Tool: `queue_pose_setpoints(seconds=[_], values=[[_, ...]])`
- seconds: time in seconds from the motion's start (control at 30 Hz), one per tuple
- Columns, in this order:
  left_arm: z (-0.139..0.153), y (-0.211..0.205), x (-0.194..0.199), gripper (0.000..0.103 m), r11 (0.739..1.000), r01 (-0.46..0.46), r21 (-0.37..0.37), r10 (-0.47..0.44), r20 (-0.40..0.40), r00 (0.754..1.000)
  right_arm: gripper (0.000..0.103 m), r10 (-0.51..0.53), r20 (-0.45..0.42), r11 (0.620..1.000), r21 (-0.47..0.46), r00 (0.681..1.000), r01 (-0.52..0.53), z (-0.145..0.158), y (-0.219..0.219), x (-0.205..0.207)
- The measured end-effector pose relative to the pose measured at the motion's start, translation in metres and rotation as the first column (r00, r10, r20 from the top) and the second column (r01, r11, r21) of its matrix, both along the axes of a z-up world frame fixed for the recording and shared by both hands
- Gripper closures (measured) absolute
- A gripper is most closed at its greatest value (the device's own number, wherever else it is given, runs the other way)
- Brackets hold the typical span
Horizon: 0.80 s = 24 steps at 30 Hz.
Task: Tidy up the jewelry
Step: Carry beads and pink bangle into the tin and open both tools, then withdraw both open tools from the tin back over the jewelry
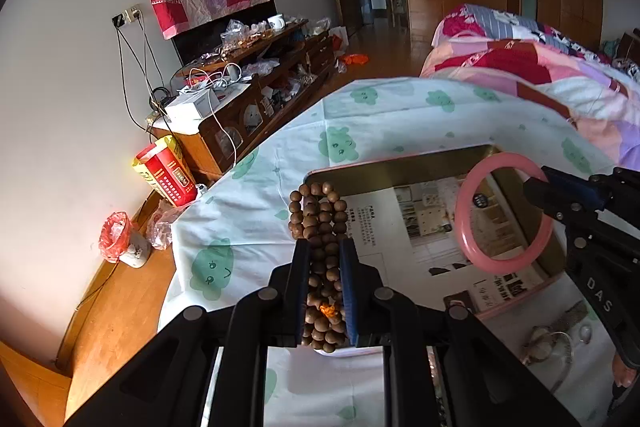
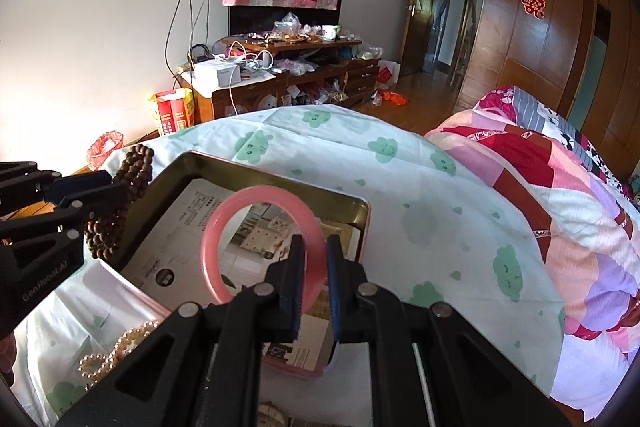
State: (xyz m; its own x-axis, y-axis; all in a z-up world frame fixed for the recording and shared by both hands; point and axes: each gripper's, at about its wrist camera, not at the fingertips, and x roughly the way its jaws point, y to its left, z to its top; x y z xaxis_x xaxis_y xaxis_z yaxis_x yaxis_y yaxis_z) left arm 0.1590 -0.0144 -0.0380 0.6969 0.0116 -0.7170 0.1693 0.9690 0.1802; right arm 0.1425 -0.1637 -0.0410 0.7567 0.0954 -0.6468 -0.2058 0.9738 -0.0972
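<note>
My left gripper (image 1: 325, 247) is shut on a coiled string of brown wooden beads (image 1: 320, 215), held over the near left corner of an open pink tin box (image 1: 400, 167) lined with printed paper. In the right wrist view the same beads (image 2: 136, 167) hang at the box's left edge. My right gripper (image 2: 314, 247) is shut on a pink bangle (image 2: 240, 203), held upright above the box (image 2: 280, 183); the bangle (image 1: 472, 187) also shows at the right of the left wrist view. A pearl bracelet (image 2: 116, 351) lies on the sheet near the box.
The box sits on a white sheet with green cloud prints (image 2: 400, 155). A patchwork quilt (image 2: 560, 187) lies to the right. Metal jewelry (image 1: 556, 343) rests on the sheet near the right gripper. A cluttered wooden cabinet (image 2: 288, 75) stands by the far wall.
</note>
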Motion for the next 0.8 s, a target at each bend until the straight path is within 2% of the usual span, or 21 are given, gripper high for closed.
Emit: queue_pose_setpoints(seconds=[0.3, 0.33, 0.4, 0.43, 0.47, 0.53, 0.6, 0.8], values=[[-0.014, -0.009, 0.005, 0.087, 0.997, -0.002, 0.072, 0.002, -0.001, 1.000, 0.090, 0.003, -0.041, 1.000, 0.000, 0.999, -0.003, -0.015, 0.001, 0.009], [-0.015, -0.009, 0.006, 0.081, 0.997, -0.009, 0.082, 0.010, -0.002, 1.000, 0.089, 0.005, -0.043, 1.000, 0.010, 0.999, -0.004, -0.015, 0.000, 0.009], [-0.017, -0.008, 0.006, 0.058, 0.995, -0.022, 0.093, 0.022, 0.005, 1.000, 0.082, -0.004, -0.034, 1.000, 0.022, 0.999, 0.005, -0.014, -0.002, 0.008], [-0.018, -0.006, 0.006, 0.041, 0.993, -0.042, 0.109, 0.041, 0.017, 0.999, 0.082, -0.010, -0.032, 1.000, 0.025, 0.999, 0.011, -0.013, -0.004, 0.007], [-0.017, -0.003, 0.004, 0.030, 0.991, -0.060, 0.119, 0.057, 0.035, 0.998, 0.082, -0.012, -0.032, 0.999, 0.029, 0.999, 0.013, -0.013, -0.005, 0.006], [-0.016, 0.003, -0.001, 0.025, 0.990, -0.078, 0.117, 0.071, 0.065, 0.995, 0.081, -0.020, -0.029, 0.999, 0.041, 0.999, 0.022, -0.012, -0.010, 0.002], [-0.017, 0.009, -0.003, 0.025, 0.991, -0.088, 0.105, 0.083, 0.052, 0.995, 0.071, -0.030, -0.028, 0.998, 0.055, 0.999, 0.032, -0.013, -0.015, -0.001], [-0.021, 0.035, -0.032, 0.025, 0.984, -0.156, 0.084, 0.151, 0.064, 0.986, 0.064, -0.049, -0.023, 0.996, 0.077, 0.999, 0.051, -0.015, -0.031, -0.024]])
